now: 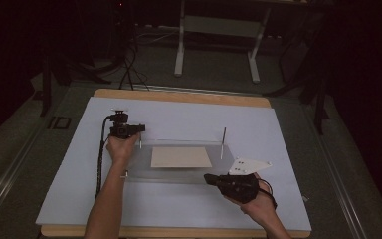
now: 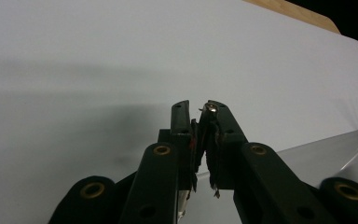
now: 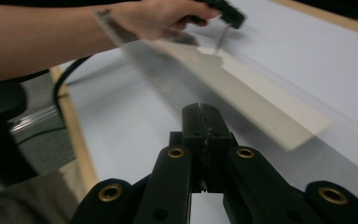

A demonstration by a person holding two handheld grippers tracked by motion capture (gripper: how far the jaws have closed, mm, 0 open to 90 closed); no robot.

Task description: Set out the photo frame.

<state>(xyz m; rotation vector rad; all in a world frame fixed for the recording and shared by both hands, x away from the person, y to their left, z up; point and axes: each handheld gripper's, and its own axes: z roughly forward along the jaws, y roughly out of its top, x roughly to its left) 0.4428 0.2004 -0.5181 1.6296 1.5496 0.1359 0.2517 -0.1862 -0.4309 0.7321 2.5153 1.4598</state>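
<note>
A clear plastic plate (image 1: 179, 175) lies on the pale sheet (image 1: 179, 119) with a beige square card (image 1: 181, 157) on top of it. Thin metal pins stand at its corners, one at the far right (image 1: 223, 142). My left gripper (image 1: 139, 130) is at the plate's far left corner, its jaws shut on the top of a metal pin (image 2: 208, 107). My right gripper (image 1: 207, 178) hovers by the plate's near right edge, pointing left, its jaws (image 3: 207, 112) shut with nothing between them. The right gripper view shows the card (image 3: 261, 102) and the other hand (image 3: 158, 18) farther off.
The pale sheet covers a wooden table whose edge (image 1: 179, 96) shows at the back. Beyond it stand the white legs of another table (image 1: 180, 50), with cables (image 1: 129, 64) on the dark floor. A short pin (image 1: 126, 175) stands at the plate's near left corner.
</note>
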